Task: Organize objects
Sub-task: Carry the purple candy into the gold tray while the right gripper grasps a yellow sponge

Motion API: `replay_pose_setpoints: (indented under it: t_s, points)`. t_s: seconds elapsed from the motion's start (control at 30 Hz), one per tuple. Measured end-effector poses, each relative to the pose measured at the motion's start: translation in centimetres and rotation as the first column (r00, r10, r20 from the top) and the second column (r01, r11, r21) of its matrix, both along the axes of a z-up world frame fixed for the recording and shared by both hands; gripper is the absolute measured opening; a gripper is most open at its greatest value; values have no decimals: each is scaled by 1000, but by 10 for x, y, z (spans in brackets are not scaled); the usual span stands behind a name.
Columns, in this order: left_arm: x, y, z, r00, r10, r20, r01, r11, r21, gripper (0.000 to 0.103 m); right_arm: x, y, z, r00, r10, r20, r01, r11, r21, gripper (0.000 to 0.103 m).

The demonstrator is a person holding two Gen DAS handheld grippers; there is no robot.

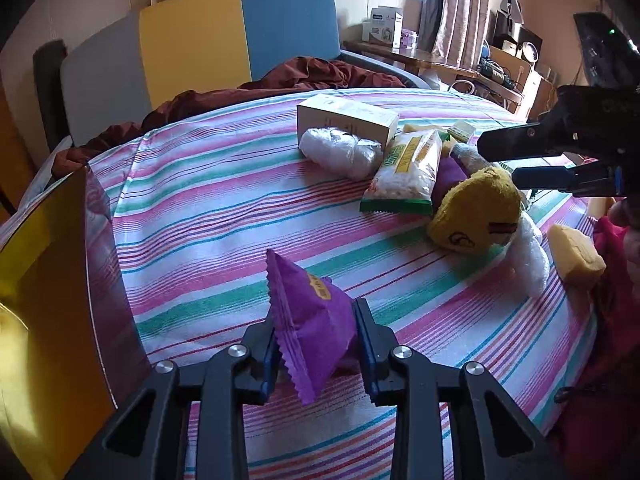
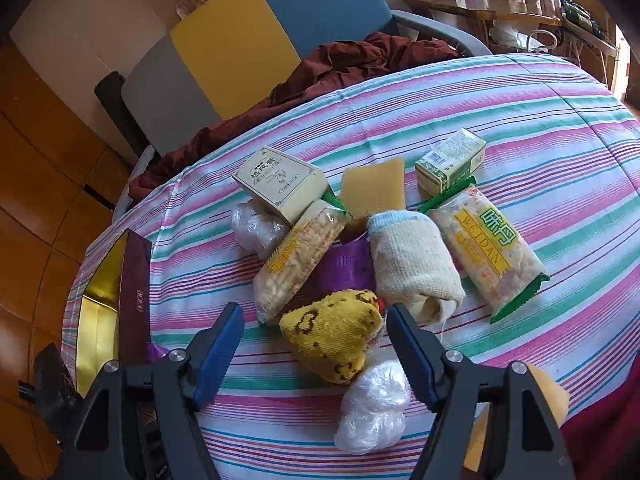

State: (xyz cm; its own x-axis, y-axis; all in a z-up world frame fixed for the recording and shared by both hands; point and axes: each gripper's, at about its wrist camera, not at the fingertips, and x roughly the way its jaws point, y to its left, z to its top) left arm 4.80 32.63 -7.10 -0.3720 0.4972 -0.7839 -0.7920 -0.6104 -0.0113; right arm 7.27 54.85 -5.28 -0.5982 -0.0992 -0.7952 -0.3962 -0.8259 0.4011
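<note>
In the left wrist view my left gripper (image 1: 316, 332) is shut on a purple snack packet (image 1: 312, 312), held just above the striped tablecloth (image 1: 208, 208). An open maroon box with a gold lining (image 1: 100, 240) stands at the left edge, also seen in the right wrist view (image 2: 136, 280). My right gripper (image 2: 314, 316) is open over the pile, its fingers on either side of a yellow sock (image 2: 332, 340) with a gap to the left pad. The same gripper (image 1: 498, 162) shows at the far right, above the yellow sock (image 1: 472, 212).
The pile holds a white carton (image 2: 280, 184), two snack packs (image 2: 488, 252) (image 2: 296, 260), a white sock (image 2: 412, 264), a sponge (image 2: 372, 188), a small green box (image 2: 452, 160), plastic wads (image 2: 372, 404) and another purple packet (image 2: 348, 264). Behind the table a red-brown cloth (image 1: 312, 76) lies on a sofa (image 1: 240, 32).
</note>
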Motion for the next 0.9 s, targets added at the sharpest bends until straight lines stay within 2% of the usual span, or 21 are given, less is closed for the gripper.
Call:
replay_pose_setpoints:
  t_s: [0.27,0.4,0.5,0.67,0.77,0.83,0.9]
  points:
    - [10,-21,32,999,13,-46,-11,998,62,32,-4,-7,-5,999,41,29,-41,999,2,75]
    - [8,-41,55,997,46,-62,-38,991,127,32,-5,-7,-6,996,87,-21,-89,989,-122,75]
    - [1,-62,70,993,90,-74,-76,982,170,32,4,-2,-1,983,98,-153,-137,953,-269,74]
    - [-22,-102,84,978,197,-64,-179,959,219,32,5,4,-4,995,25,-102,-50,968,-248,74]
    - [-38,-128,87,963,262,-56,-243,943,227,32,6,5,-4,998,-8,-60,-3,982,-189,73]
    - [-47,-144,87,952,301,-58,-282,933,223,32,8,9,-10,998,-52,23,55,988,-143,73]
    - [-58,-163,87,939,340,-58,-320,922,220,32,12,9,-9,997,-57,54,63,990,-127,72]
